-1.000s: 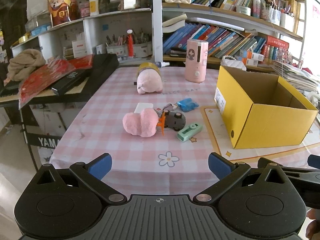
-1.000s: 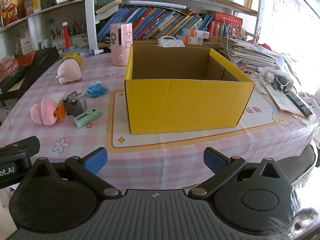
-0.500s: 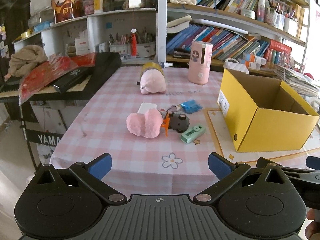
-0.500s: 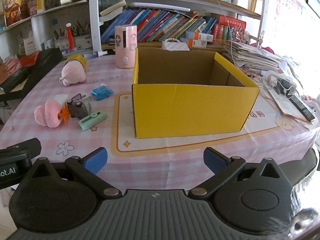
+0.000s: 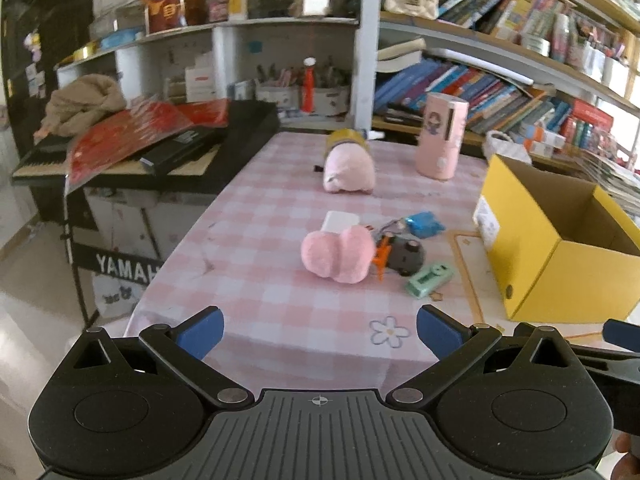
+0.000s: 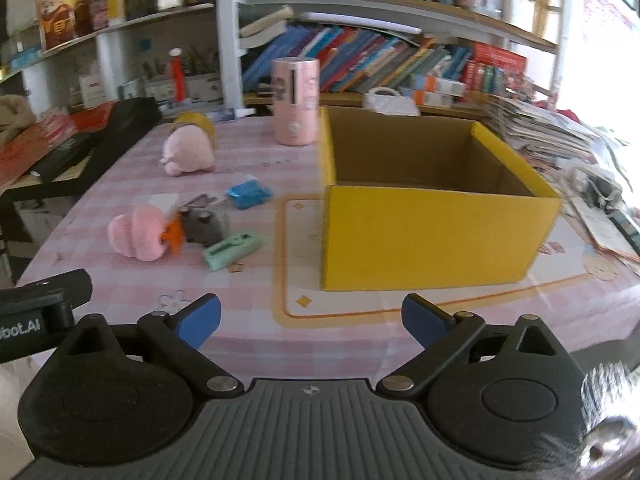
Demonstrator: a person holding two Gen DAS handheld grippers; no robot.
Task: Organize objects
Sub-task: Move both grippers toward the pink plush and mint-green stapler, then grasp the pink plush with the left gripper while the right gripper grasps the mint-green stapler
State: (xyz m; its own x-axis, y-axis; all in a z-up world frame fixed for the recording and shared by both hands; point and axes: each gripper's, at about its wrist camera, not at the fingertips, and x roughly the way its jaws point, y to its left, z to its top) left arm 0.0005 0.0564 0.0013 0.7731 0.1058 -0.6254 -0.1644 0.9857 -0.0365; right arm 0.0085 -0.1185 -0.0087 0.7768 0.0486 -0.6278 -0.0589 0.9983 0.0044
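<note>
An empty yellow cardboard box (image 6: 436, 236) (image 5: 552, 256) stands open on the pink checked tablecloth (image 5: 280, 304). Left of it lie a pink plush (image 5: 336, 254) (image 6: 138, 232), a dark grey toy (image 5: 402, 254) (image 6: 204, 222), a mint green gadget (image 5: 430, 279) (image 6: 230, 250), a blue packet (image 5: 424, 225) (image 6: 248, 193) and a white card (image 5: 340, 221). Farther back rest a second pink plush (image 5: 350, 168) (image 6: 188, 152) and a pink cylinder (image 5: 440, 140) (image 6: 295, 100). My left gripper (image 5: 320, 330) hovers open at the table's near edge. My right gripper (image 6: 311, 320), before the box, holds nothing; its jaws are closing slightly.
A black keyboard (image 5: 168, 148) with red packets on it stands left of the table. Shelves of books (image 5: 480, 84) run along the back. A stack of papers (image 6: 552, 136) and a phone (image 6: 624, 224) lie right of the box. The left gripper's side (image 6: 40, 308) shows in the right wrist view.
Both views have shifted a little: the objects sit slightly farther right in the frames and the current frames are blurred by motion. Nothing on the table has moved.
</note>
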